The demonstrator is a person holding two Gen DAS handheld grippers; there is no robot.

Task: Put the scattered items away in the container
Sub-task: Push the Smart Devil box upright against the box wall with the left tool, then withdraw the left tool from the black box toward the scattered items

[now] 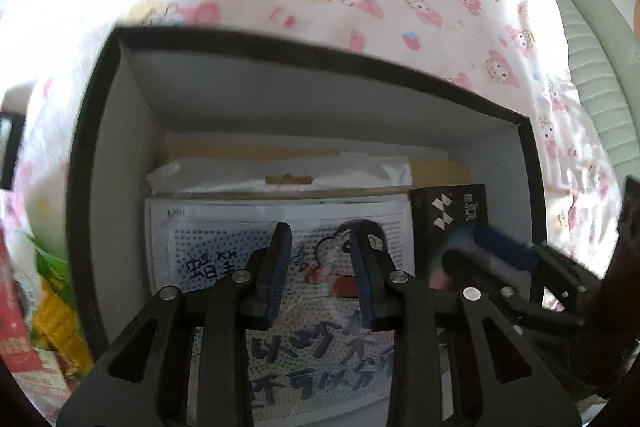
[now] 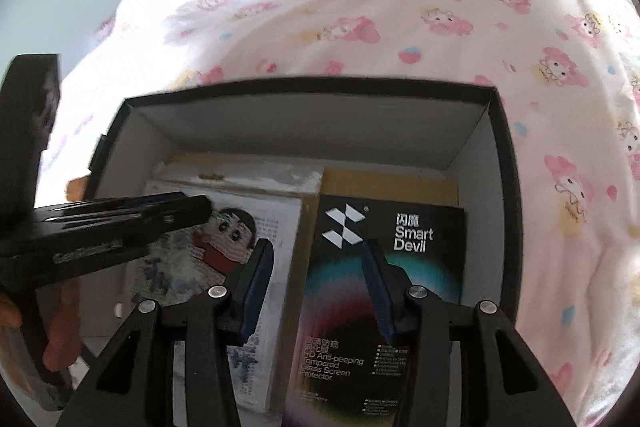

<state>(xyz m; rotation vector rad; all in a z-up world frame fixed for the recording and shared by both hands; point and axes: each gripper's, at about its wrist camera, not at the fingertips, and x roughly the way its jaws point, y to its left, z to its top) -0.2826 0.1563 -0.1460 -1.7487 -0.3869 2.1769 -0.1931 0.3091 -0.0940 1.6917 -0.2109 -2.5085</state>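
Note:
A black box with white inner walls (image 1: 100, 131) (image 2: 502, 155) sits on the pink cartoon bedspread. Inside lie a cartoon-printed packet in clear plastic (image 1: 224, 247) (image 2: 280, 227), a black "Smart Devil" screen-protector box (image 1: 452, 211) (image 2: 416, 227) and a brown envelope (image 1: 440, 167) (image 2: 392, 183). My left gripper (image 1: 320, 259) is open and empty over the cartoon packet; it also shows in the right wrist view (image 2: 192, 211). My right gripper (image 2: 316, 267) is open and empty over the black screen-protector box; it shows at the right in the left wrist view (image 1: 480, 247).
Colourful snack packets (image 1: 44, 307) lie on the bed left of the box. A grey-green ribbed chair edge (image 1: 592, 59) stands beyond the bed at right. A dark object (image 2: 28, 115) is at the far left of the right wrist view.

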